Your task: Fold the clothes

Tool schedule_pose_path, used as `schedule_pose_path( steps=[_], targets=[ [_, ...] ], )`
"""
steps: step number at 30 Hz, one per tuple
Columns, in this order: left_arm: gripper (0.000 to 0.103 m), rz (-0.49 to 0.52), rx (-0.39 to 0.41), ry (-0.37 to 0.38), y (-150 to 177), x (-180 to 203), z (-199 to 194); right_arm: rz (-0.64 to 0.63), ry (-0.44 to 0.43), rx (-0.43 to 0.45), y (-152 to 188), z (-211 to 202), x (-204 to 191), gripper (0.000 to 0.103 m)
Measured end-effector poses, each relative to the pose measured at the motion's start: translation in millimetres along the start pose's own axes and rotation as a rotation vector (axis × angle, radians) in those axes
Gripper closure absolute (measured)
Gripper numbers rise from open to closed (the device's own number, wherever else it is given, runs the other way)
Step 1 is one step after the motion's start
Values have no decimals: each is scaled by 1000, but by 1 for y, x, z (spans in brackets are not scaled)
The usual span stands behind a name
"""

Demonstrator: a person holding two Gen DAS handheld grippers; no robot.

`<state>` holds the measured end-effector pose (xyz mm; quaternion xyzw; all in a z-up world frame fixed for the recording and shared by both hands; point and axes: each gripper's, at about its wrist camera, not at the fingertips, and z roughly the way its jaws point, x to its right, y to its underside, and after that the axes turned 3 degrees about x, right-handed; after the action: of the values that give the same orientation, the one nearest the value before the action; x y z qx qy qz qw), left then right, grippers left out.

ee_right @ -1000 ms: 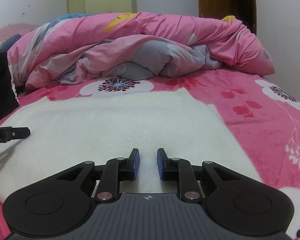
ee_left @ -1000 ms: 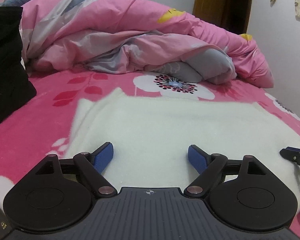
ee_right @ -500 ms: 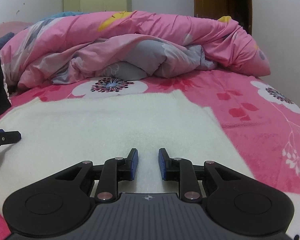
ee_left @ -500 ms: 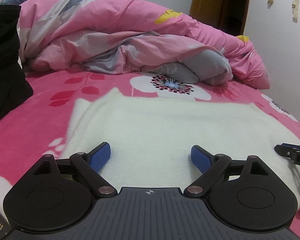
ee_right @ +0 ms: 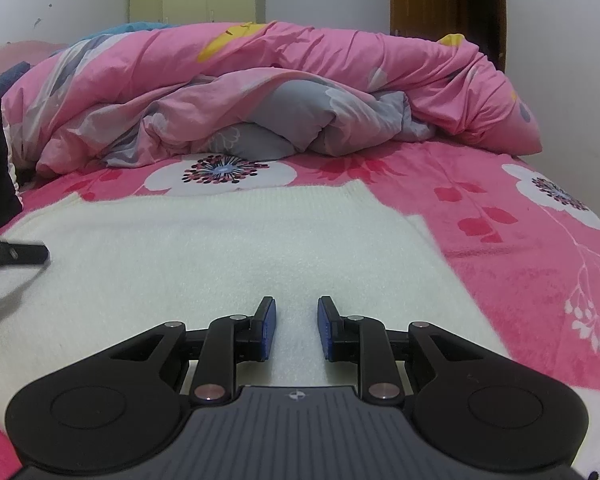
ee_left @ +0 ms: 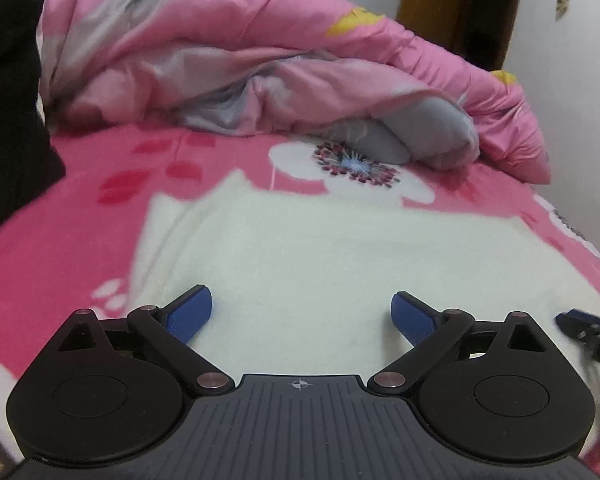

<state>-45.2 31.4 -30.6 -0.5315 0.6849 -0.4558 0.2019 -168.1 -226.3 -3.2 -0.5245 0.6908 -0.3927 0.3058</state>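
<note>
- A cream-white fuzzy knit garment (ee_left: 340, 248) lies spread flat on the pink floral bed sheet (ee_right: 520, 240).
- The left hand-held gripper (ee_left: 302, 314) hovers over it, jaws opening wide, nothing gripped.
- The right hand-held gripper (ee_right: 297, 326) has a narrow gap over the knit; whether it pinches fabric is unclear.
- A crumpled pink-and-grey quilt (ee_right: 280, 96) lies behind.

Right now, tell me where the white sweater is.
The white sweater lies flat on the pink flowered bedsheet, filling the near middle of both wrist views, under both grippers and in front of the bunched pink quilt.
</note>
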Motion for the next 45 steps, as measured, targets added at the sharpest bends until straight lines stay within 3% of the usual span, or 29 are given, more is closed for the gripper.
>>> schedule_pose_path(
  steps=[7, 11, 16, 18, 22, 28, 33, 37, 41, 45],
  targets=[
    [3, 21, 11, -3, 4, 2, -2, -9, -2, -38, -18, -2, -1, 78],
    [2, 26, 12, -4, 4, 3, -2, -28, -6, 37, -36, -10, -4, 78],
    [2, 29, 14, -2, 4, 3, -1, -26, 28, -39, -25, 19, 5, 78],
    [2, 30, 14, -1, 4, 3, -1, -24, 18, -27, -14, 24, 9, 78],
    [2, 29, 14, 0, 4, 3, -1, -31, 28, -63, -27, 22, 6, 77],
    [2, 29, 14, 1, 4, 3, -1, -10, 16, 8, -51, 18, 6, 77],
    [1, 25, 13, 6, 4, 2, -1, 4, 24, -54, -28, 46, 20, 76],
    [1, 25, 13, 6, 4, 2, -1, 30, 26, -82, -42, 43, 22, 76],
    [1, 26, 13, 6, 3, 3, 0, 22, 32, -28, -59, 38, 22, 76],
    [1, 26, 13, 6, 3, 3, -1, 35, 66, -87, -50, 62, 34, 76]
  ],
)
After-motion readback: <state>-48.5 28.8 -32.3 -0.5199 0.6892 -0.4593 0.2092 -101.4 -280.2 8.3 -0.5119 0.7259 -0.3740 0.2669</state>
